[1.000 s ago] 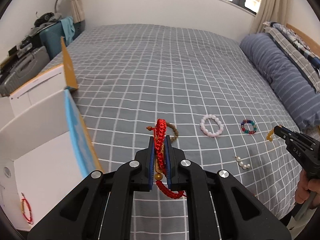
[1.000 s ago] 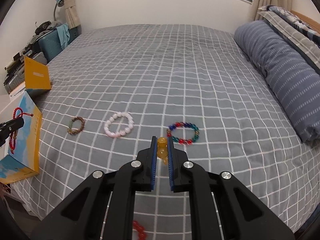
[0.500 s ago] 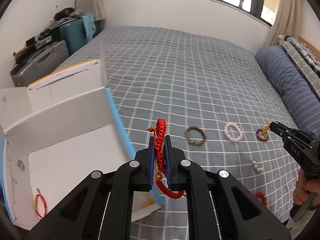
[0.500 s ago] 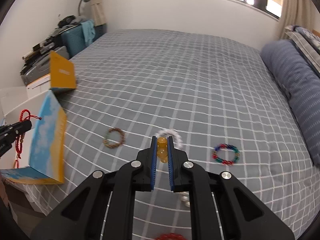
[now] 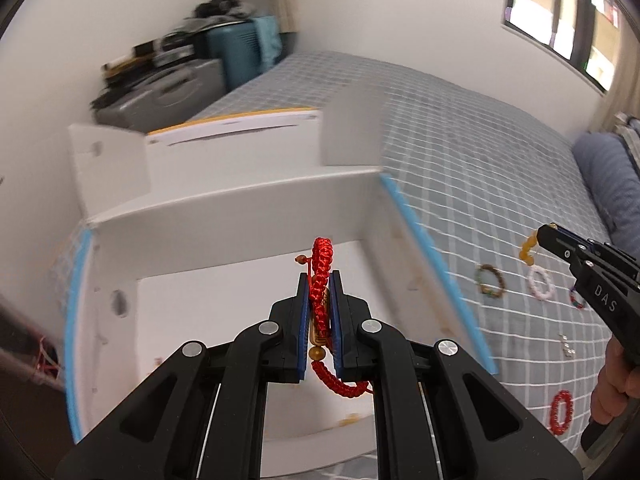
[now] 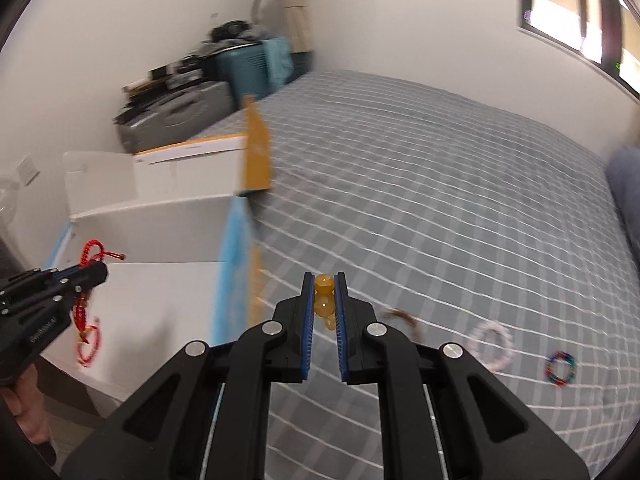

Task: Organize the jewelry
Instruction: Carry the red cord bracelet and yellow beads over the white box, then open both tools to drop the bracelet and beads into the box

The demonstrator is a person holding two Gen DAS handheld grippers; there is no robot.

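Bed [image 6: 440, 168]: a grey checked cover is stretching toward the window wall.
Box [image 5: 248, 216]: a white carton with blue-edged flaps is standing open at the bed's near corner.
Left gripper [image 5: 320, 300]: it is hanging over the box interior, jaws clamping a red braided bracelet [image 5: 322, 260].
Right gripper [image 6: 324, 300]: it is hovering above the cover, jaws pinching an amber bead bracelet [image 6: 325, 300].
Loose pieces: a brown bracelet [image 5: 490, 280], pink bracelet [image 5: 541, 283] and red bead bracelet [image 5: 561, 407] are lying apart on the cover.
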